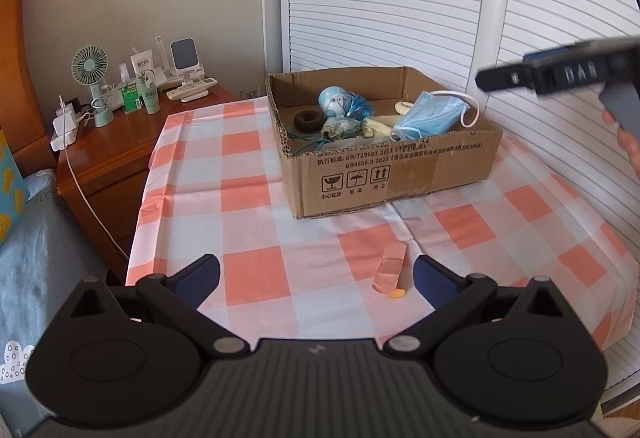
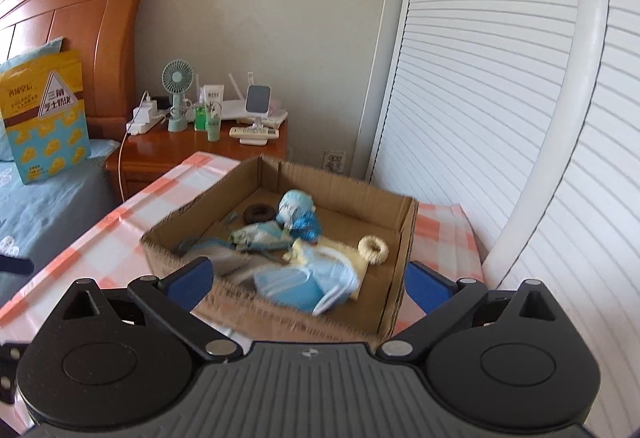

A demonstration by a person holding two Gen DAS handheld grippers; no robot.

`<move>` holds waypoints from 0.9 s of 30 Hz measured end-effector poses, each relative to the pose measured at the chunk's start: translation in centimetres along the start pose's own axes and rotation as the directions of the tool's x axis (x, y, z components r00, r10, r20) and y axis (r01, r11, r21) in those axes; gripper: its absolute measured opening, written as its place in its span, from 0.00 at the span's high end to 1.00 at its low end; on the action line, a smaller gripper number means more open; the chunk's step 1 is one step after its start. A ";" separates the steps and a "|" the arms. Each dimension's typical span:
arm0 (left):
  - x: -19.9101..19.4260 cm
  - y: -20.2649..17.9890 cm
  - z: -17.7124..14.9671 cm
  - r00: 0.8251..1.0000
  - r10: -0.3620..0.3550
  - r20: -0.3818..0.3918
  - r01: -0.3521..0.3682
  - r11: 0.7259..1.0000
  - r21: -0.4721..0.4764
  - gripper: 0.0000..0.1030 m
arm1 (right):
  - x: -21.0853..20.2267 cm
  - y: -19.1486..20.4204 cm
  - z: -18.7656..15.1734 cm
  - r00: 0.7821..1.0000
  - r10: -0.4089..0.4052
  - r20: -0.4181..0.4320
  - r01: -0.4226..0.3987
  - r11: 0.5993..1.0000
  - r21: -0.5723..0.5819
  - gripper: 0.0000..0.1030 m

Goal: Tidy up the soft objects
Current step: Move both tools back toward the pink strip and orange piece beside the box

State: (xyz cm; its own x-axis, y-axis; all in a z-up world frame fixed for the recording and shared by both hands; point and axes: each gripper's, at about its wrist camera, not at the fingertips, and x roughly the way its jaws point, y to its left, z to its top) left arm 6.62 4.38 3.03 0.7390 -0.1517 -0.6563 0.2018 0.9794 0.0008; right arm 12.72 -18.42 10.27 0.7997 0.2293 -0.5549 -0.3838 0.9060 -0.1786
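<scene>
My left gripper (image 1: 316, 280) is hovering released over the pink-and-white checked bench (image 1: 248, 198), nothing between its blue pads. Just ahead, near the right pad, a clear pink flat strip (image 1: 390, 268) is lying with a small orange bit (image 1: 397, 293) at its near end. Further right, the open brown cardboard box (image 1: 396, 174) is holding the soft things: dark scrunchie (image 1: 309, 121), blue-white ball (image 1: 334, 100), pale blue face mask (image 1: 430, 114). My right gripper (image 2: 308, 284) is hanging released above the box, empty.
</scene>
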 end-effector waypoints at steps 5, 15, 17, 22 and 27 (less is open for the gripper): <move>0.8 -0.1 -0.3 1.000 -0.013 -0.026 0.013 1.000 0.021 0.01 | 1.0 1.8 -4.2 0.996 -0.002 -0.084 0.003 1.000 0.012 0.00; 4.1 -0.7 -0.2 0.993 -0.061 -0.102 0.069 0.995 0.078 0.01 | 3.2 4.0 -10.5 0.978 0.007 -0.211 0.001 0.999 0.038 0.00; 5.0 -0.8 -0.1 0.989 -0.068 -0.129 0.080 0.993 0.087 0.01 | 3.4 4.2 -11.0 0.975 0.007 -0.224 0.001 0.999 0.035 0.00; 7.3 -1.4 0.6 0.980 -0.094 -0.176 0.115 0.987 0.110 0.01 | 3.4 4.3 -11.9 0.974 0.008 -0.227 0.001 0.999 0.037 0.00; 9.8 -2.1 1.6 0.970 -0.118 -0.210 0.145 0.982 0.120 0.01 | 3.7 3.7 -12.3 0.973 0.018 -0.229 -0.002 0.998 0.070 0.00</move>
State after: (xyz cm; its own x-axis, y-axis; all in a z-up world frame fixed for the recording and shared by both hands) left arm 14.45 0.62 -2.18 0.5582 -0.2349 -0.7958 0.3825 0.9239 -0.0043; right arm 8.56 -18.56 -2.46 0.6656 0.1584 -0.7293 -0.3525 0.9280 -0.1202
